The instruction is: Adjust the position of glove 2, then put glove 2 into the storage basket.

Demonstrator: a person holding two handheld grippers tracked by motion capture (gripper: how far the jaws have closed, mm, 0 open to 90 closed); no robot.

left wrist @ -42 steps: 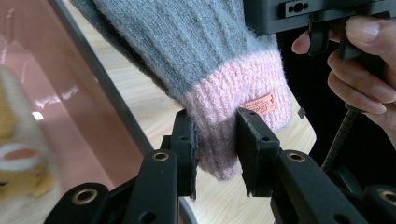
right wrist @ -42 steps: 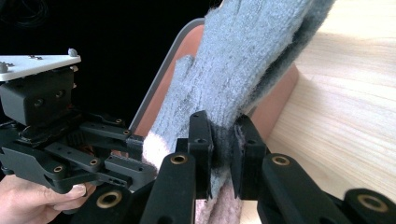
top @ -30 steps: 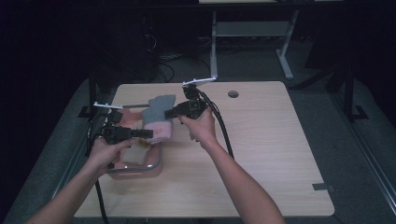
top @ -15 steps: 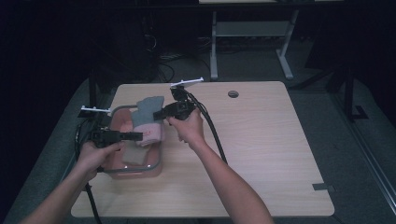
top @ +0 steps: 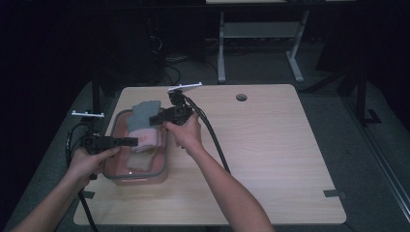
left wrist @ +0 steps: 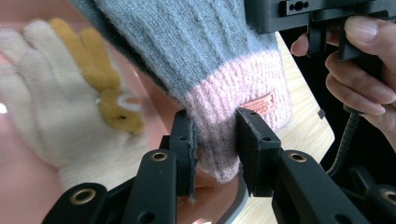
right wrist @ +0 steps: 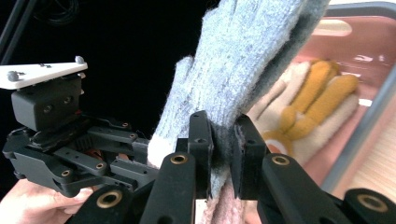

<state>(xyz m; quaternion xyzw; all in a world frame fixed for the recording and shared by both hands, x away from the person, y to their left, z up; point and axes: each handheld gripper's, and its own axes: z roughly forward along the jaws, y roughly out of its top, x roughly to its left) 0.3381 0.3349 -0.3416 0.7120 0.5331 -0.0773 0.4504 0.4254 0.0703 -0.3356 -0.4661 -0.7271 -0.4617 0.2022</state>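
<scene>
A grey knit glove [top: 141,115] [left wrist: 187,44] [right wrist: 243,60] with a pink cuff [top: 147,139] [left wrist: 238,107] hangs between both grippers above a pink tray [top: 116,164]. My left gripper [top: 133,141] [left wrist: 215,140] is shut on the pink cuff. My right gripper [top: 154,118] [right wrist: 223,140] is shut on the grey part of the glove. A cream glove with yellow fingers [left wrist: 51,107] [right wrist: 303,107] lies in the tray under the held glove.
The tray has a grey rim [top: 164,162] [right wrist: 369,121] and stands at the left of the wooden table [top: 270,159]. A round cable hole [top: 241,97] is at the back. Cables [top: 212,140] trail from both grippers. A white desk frame [top: 261,43] stands beyond the table.
Both hands have carried the grey glove leftwards, from beside the tray to over it. Both grips on the glove are unchanged.
</scene>
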